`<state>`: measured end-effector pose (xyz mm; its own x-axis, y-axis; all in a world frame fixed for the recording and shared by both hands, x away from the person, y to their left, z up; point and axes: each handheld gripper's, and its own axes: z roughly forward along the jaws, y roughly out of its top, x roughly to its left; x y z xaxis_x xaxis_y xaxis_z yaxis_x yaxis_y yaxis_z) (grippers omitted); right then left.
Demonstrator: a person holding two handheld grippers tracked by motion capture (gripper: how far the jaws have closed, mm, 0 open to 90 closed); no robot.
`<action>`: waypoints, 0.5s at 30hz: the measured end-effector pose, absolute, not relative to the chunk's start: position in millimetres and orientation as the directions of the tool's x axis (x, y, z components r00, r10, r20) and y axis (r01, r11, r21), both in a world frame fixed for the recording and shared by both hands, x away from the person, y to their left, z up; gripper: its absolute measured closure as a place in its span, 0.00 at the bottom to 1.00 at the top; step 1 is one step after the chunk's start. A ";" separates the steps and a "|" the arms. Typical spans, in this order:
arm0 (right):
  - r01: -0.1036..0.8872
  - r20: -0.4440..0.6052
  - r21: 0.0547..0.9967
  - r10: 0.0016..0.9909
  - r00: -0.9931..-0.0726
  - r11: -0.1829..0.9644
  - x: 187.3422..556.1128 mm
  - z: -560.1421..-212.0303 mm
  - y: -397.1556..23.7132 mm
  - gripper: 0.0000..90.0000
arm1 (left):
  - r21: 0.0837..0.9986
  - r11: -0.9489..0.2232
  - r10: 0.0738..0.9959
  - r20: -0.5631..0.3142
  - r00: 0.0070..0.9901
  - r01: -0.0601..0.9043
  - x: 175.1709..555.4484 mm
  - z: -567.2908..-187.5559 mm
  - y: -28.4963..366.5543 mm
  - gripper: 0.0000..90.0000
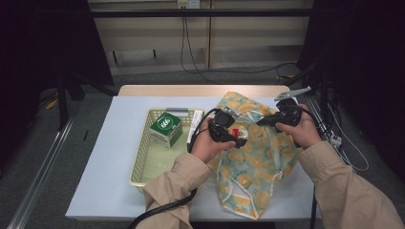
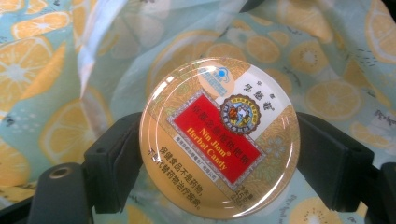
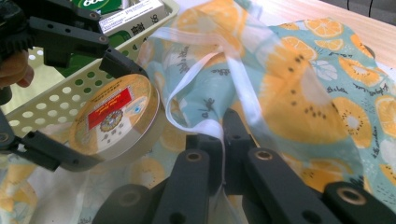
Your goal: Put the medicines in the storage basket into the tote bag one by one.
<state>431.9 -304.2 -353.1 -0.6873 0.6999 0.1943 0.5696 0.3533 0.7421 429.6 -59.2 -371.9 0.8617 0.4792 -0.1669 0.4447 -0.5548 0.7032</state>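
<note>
So, candy tin point(image 2: 219, 140) and fruit-print bag point(image 3: 299, 93)
Left hand-held gripper point(image 2: 219, 158) clamps the tin between its jaws; right hand-held gripper point(image 3: 223, 135) pinches the bag's white edge.

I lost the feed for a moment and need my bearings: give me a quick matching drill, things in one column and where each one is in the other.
Things:
1. candy tin
2. green box
3. bag's white edge
4. fruit-print bag

Places:
A. in the yellow basket
B. lying on the table
C. between the left gripper fingers
D. pinched by the right gripper

Pairs: 1-C, 2-A, 3-D, 4-B
</note>
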 end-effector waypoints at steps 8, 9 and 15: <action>0.567 0.191 0.745 0.702 -0.686 0.352 428.9 -348.6 -307.0 1.00 | 0.714 -0.536 0.518 -0.143 0.843 0.451 439.6 -365.3 -51.8 0.23; 0.567 0.191 0.745 0.702 -0.686 0.351 428.7 -348.2 -307.1 1.00 | 0.715 -0.534 0.521 -0.143 0.842 0.452 441.3 -364.1 -50.8 0.23; 0.565 0.184 0.748 0.709 -0.680 0.348 429.0 -343.8 -307.3 1.00 | 0.726 -0.515 0.516 -0.163 0.841 0.456 442.1 -357.7 -49.3 0.23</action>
<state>429.0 -307.3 -343.8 -0.6804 0.7093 0.1842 0.5650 0.3477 0.7482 442.1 -49.3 -357.7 0.8412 0.5157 -0.1628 0.4561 -0.5148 0.7259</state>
